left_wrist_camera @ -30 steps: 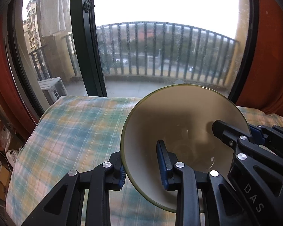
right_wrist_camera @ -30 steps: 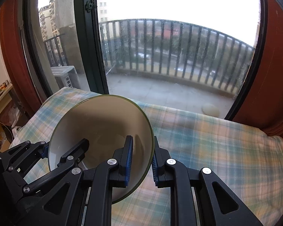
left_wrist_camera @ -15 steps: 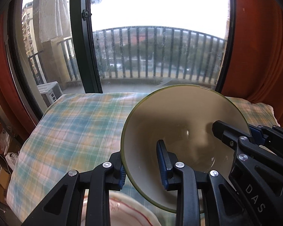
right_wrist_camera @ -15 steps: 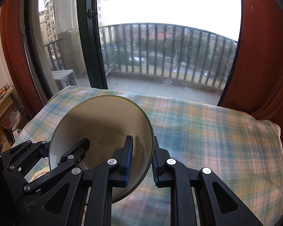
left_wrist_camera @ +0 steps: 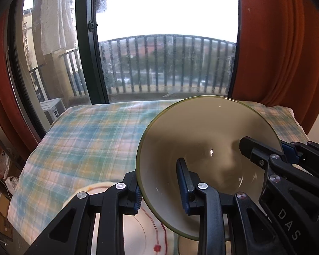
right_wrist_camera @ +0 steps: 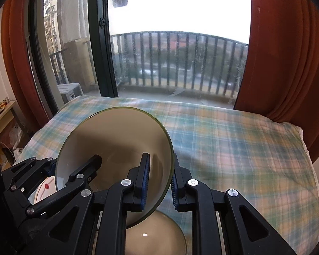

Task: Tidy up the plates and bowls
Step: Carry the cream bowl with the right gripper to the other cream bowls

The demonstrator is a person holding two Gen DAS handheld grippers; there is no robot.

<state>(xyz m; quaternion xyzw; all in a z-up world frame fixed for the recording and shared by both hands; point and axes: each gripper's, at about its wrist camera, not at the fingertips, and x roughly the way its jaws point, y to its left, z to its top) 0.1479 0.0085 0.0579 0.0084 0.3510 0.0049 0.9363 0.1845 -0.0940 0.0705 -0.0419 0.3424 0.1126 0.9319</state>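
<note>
Both grippers [right_wrist_camera: 158, 182] clamping bowl [right_wrist_camera: 117, 140] rim, plaid cloth [right_wrist_camera: 234, 140] seemingly below

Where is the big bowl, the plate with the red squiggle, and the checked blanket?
bowl [left_wrist_camera: 202, 131]: left wrist view, inside wall near the far rim.
plate [left_wrist_camera: 138, 231]: left wrist view, bare white face beside the red line.
checked blanket [right_wrist_camera: 234, 140]: right wrist view, open middle.
</note>
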